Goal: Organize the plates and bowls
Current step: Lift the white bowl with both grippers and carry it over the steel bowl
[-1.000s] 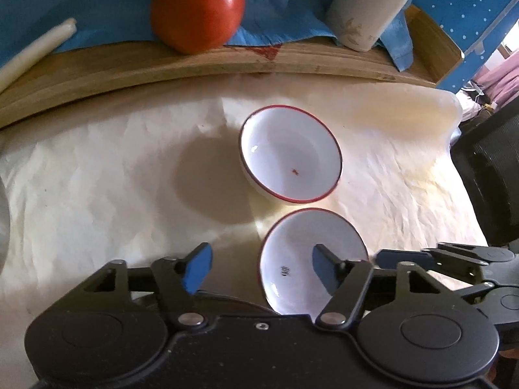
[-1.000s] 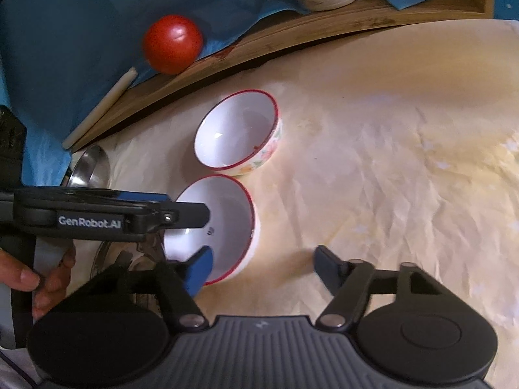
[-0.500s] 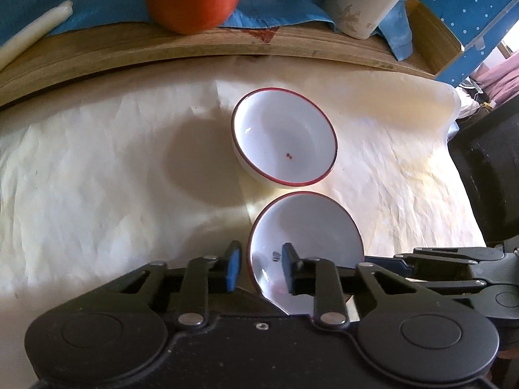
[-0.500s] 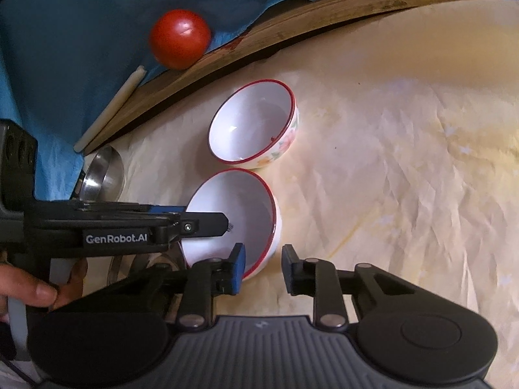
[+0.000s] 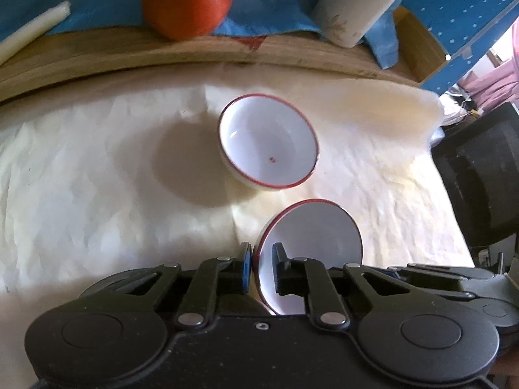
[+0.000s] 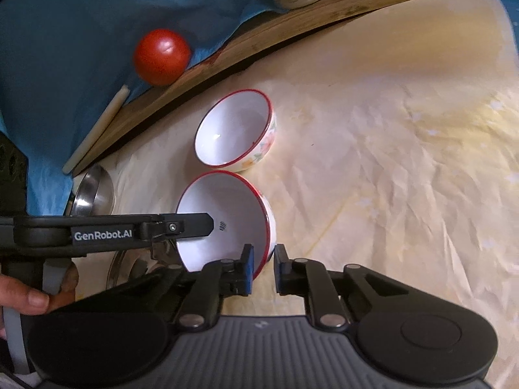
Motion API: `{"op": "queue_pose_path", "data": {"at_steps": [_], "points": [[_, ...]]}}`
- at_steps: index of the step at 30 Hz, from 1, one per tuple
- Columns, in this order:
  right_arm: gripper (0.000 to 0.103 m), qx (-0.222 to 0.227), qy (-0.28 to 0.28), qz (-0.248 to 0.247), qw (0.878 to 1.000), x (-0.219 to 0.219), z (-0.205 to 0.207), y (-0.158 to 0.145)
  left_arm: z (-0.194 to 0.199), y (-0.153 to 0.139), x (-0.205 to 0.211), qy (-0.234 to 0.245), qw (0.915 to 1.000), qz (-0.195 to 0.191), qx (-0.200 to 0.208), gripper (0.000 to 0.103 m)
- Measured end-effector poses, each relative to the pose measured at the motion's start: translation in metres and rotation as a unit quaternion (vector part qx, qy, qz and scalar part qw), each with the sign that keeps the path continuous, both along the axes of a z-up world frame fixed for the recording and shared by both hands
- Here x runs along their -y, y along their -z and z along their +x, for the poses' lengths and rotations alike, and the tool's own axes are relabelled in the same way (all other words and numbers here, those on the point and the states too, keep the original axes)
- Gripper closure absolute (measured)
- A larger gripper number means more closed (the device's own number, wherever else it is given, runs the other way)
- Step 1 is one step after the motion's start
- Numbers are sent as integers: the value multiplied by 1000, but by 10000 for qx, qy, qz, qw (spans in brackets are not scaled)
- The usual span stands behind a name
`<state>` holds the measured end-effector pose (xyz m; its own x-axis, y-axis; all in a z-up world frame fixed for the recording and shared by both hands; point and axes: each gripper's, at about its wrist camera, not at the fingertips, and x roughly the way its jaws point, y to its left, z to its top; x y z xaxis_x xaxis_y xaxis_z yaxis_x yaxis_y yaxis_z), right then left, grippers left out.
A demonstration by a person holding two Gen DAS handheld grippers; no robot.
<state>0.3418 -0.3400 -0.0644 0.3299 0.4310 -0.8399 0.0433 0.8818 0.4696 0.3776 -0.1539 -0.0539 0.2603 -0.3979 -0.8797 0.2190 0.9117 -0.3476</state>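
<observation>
Both the left gripper (image 5: 261, 267) and the right gripper (image 6: 262, 267) pinched opposite rims of the tilted near red-rimmed bowl (image 6: 227, 220) between their jaws.

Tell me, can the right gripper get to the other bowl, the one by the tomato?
Probably not right away. The right gripper has its jaws closed on the rim of the near bowl, which sits between it and the far bowl. Nothing else blocks the way.

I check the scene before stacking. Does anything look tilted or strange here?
The near bowl is tipped up, its rim pinched by the left gripper and the right gripper. The far bowl has a small red speck inside.
</observation>
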Motion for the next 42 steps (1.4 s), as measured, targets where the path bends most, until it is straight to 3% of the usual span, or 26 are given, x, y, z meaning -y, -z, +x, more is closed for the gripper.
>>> {"op": "queue_pose_path", "data": {"at_steps": [12, 24, 31, 42], "points": [[89, 251, 246, 26, 9994, -5, -6, -21, 0, -22, -16, -157, 9989, -295, 323, 91], [89, 437, -455, 72, 9980, -59, 25, -34, -9, -40, -78, -1201, 9892, -416, 725, 91], [89, 529, -1131, 94, 9921, -103, 52, -39, -18, -46, -125, -2093, 9722, -490, 926, 91], [89, 733, -2259, 292, 9710, -184, 94, -44, -35, -47, -196, -3479, 9302, -424, 1092, 89]]}}
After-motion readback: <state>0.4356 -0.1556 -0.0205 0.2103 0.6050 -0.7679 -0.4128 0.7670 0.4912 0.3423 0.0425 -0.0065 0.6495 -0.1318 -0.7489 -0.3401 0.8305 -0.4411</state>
